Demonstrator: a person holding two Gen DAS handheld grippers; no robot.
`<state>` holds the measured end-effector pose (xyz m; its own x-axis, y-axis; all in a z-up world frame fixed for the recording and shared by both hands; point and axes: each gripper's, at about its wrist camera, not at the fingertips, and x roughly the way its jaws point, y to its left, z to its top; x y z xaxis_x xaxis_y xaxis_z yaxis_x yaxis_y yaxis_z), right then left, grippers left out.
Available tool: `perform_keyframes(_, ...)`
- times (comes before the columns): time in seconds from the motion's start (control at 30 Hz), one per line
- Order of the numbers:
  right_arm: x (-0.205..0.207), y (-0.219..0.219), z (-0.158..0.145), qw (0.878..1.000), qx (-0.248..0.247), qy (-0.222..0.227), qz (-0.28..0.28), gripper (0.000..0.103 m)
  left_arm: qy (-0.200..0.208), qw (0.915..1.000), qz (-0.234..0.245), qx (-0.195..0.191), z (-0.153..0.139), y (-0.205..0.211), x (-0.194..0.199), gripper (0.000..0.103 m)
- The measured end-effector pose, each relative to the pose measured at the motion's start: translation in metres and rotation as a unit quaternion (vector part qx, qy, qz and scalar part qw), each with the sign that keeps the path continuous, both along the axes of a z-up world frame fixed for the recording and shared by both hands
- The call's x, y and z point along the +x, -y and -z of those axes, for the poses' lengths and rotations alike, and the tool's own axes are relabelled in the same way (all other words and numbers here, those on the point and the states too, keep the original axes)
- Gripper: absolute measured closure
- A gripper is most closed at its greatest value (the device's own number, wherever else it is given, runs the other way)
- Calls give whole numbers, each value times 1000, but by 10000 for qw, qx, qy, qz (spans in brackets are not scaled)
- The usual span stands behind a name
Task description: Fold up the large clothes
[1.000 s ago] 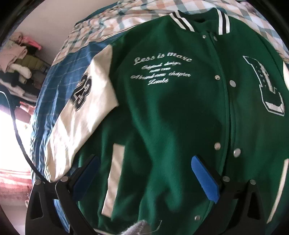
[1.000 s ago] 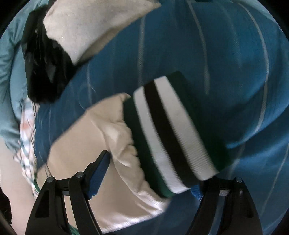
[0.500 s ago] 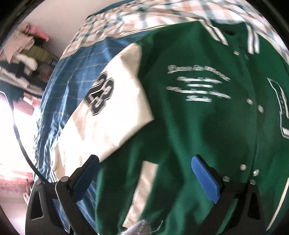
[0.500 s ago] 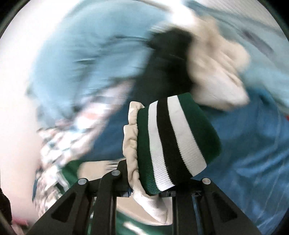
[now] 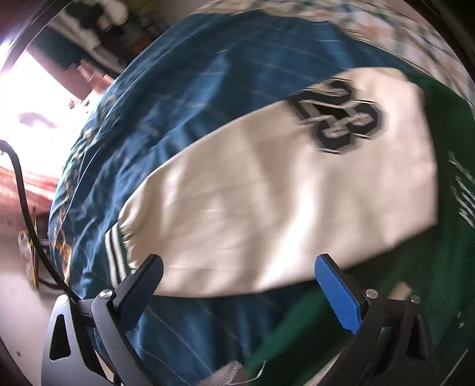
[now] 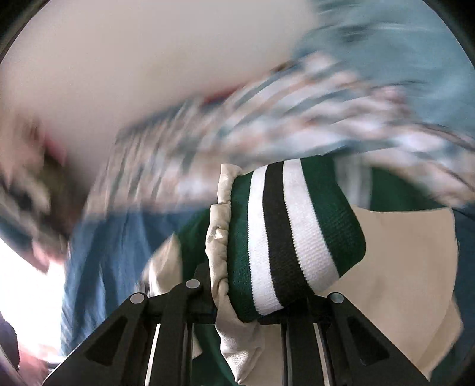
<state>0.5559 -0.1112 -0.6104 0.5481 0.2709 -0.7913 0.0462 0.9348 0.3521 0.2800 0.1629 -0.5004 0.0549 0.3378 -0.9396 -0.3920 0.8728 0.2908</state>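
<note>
On the left side of the bed (image 5: 225, 98), the left tongs (image 5: 242, 289) hang released, jaws wide apart, above the jacket's cream sleeve (image 5: 267, 207), which lies flat on the blue bedcover with a black number patch (image 5: 338, 118) near the shoulder. Its striped cuff (image 5: 114, 255) shows just beside the left jaw, untouched. The green body of the jacket (image 5: 445, 267) spreads to the right, front side up. Further right, the right tongs (image 6: 248, 303) are clenched on the other cuff (image 6: 285, 237), a ribbed band of green, white and black; their jaws have just been closing, with the cuff and a gather of cream sleeve pinched between them, lifted clear of the bed. The step in hand appears to be folding the sleeves inward: one is gripped and raised, the other not yet taken. The next move likely calls for carrying the held cuff across the green front and laying it flat, while the left tongs close on the near cuff. Beyond the bed, a checked blanket (image 6: 267, 118) lies at the far side; a pale wall (image 6: 148, 59), a bright window (image 5: 32, 112) and piled clothes (image 5: 98, 14) appear, much blurred.
</note>
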Motion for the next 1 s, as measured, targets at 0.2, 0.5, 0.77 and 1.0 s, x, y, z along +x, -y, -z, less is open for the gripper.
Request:
perform_keyframes(0.2,24,-138,116,9772,-203,-1656,-1315,73,-98,9976,-668,-160,8,-54,-37,0)
perform_keyframes(0.5,-62,-22,40,9895,698,-1169,-480,16,-35,9313,-2605,-2544,45,-100,-138,0)
perform_keyframes(0.77,-158,28,72,9766,221,-2137,-34,16,806,8789,-3706,-2893,86,-159,-114,3)
perform_keyframes(1.0,-166,-2,99,9762,199,-2141,297,58,1242,9239,-3090,-1884,55,-206,-38,99)
